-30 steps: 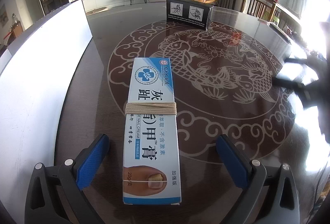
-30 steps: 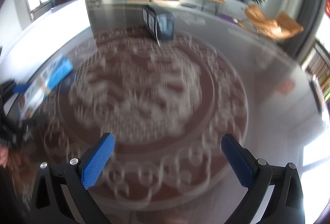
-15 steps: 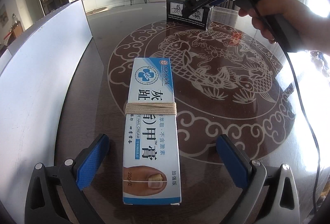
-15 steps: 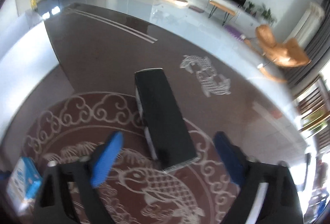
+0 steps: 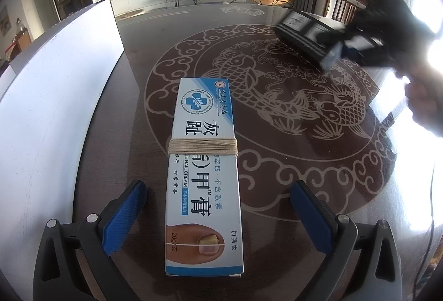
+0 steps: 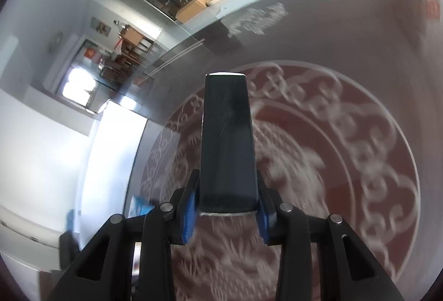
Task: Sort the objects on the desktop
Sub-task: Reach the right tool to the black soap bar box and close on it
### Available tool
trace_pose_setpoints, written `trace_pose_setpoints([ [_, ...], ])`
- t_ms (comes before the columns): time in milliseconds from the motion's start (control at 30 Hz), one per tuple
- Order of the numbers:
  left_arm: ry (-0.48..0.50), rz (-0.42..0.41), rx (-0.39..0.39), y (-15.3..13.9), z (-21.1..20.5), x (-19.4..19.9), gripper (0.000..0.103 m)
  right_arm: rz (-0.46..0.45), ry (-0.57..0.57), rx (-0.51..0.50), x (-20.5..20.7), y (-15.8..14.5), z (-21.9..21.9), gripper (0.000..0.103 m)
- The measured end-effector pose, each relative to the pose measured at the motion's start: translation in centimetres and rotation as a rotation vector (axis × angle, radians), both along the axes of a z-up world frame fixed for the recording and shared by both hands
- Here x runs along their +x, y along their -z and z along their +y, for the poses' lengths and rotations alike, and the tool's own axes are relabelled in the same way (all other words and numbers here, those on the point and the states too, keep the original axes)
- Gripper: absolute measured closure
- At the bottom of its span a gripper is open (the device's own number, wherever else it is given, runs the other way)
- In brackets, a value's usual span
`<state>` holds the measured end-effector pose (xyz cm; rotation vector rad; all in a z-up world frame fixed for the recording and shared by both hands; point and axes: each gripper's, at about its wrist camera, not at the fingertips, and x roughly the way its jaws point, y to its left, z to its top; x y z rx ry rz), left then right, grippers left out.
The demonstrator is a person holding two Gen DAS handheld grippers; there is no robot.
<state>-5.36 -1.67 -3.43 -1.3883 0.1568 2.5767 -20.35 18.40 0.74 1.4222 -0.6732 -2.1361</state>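
Above the dark glass counter (image 5: 277, 162) with koi pattern, a long black rectangular box (image 6: 228, 151) is being pinched by the right hand-held gripper (image 6: 227, 206), while the blue-and-white cardboard nail-cream box (image 5: 205, 176) is lying ungrasped between the spread left hand-held gripper (image 5: 218, 206) fingers.

Dark glass table (image 5: 277, 162) with koi pattern, nail cream box (image 5: 204, 176) lying on it
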Motion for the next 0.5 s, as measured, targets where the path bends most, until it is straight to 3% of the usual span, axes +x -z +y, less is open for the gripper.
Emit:
trace_pose_setpoints([
  [33,0.0,0.0,0.0,0.0,0.0,0.0,0.0,-0.013,0.011,-0.006,1.2,0.3,1.0,0.043],
  [133,0.0,0.0,0.0,0.0,0.0,0.0,0.0,0.052,0.065,0.069,5.2,-0.3,3.8,0.024],
  [333,0.0,0.0,0.0,0.0,0.0,0.0,0.0,0.22,0.094,0.275,9.4,-2.2,3.6,0.008],
  [500,0.0,0.0,-0.001,0.0,0.0,0.0,0.0,0.259,0.04,0.382,7.9,-2.2,-0.8,0.007],
])
